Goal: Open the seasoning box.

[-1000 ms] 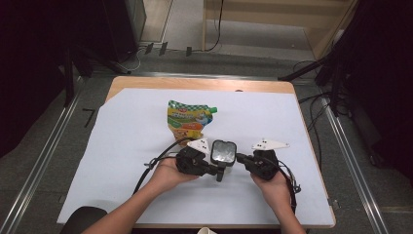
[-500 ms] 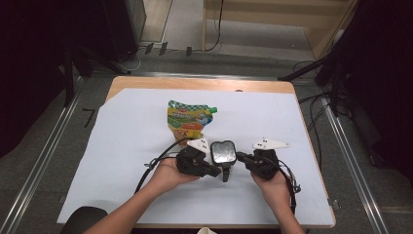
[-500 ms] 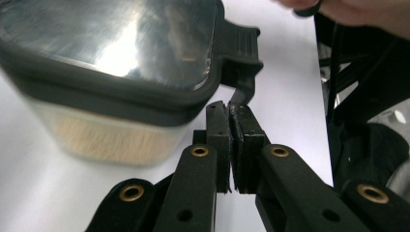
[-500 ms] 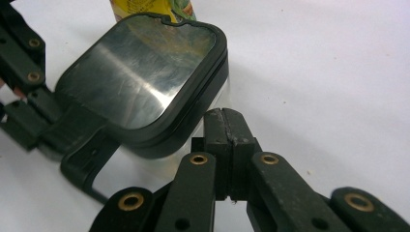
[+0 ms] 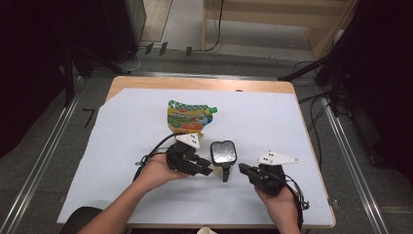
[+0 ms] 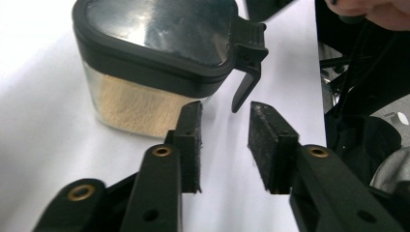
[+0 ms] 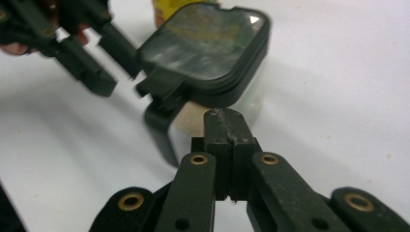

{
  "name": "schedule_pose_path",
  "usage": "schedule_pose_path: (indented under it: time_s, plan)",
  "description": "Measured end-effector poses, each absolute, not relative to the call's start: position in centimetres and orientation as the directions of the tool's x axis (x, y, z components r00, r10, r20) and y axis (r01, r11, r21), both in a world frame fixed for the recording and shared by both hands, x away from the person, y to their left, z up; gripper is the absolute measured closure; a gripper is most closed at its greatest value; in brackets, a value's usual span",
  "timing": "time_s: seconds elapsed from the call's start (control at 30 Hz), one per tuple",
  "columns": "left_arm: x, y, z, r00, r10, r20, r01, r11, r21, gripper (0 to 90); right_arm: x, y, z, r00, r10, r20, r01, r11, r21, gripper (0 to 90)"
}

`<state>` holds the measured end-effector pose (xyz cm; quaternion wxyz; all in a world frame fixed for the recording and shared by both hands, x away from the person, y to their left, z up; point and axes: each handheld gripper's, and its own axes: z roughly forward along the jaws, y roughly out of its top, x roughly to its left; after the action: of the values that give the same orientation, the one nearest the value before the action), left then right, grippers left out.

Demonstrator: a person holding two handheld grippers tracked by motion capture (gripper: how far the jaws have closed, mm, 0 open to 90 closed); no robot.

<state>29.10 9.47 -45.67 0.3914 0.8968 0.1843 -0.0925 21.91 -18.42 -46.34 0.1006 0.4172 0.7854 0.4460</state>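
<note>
- Jaws of left gripper (image 6: 225, 145) narrowly parted, just short of black latch handle (image 6: 244, 84) of clear black-lidded container (image 5: 223, 152).
- Right gripper (image 7: 227, 121) jaws closed, empty, near container.
- Handle hangs off the container's near side; left gripper nearer.

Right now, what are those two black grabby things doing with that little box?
A person sits at a table covered in white paper, one hand-held gripper in each hand. Between them stands a small clear container with a black lid and a handle, holding something tan and powdery. The left hand-held gripper is open, its jaws on either side of the tip of the handle without touching it. The right hand-held gripper is shut and empty, just short of the container. A colourful pouch lies farther back.
</note>
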Motion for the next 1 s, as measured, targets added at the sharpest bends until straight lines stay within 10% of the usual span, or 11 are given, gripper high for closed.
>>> schedule_pose_path:
  time_s: [1.0]
  plan:
    - [30.4,11.4,-45.7,0.908,0.288,-0.305,0.419,-0.605,0.677,43.6,20.9,-12.8,-48.3,-0.724,0.659,0.205,0.541,0.358,0.760,90.0]
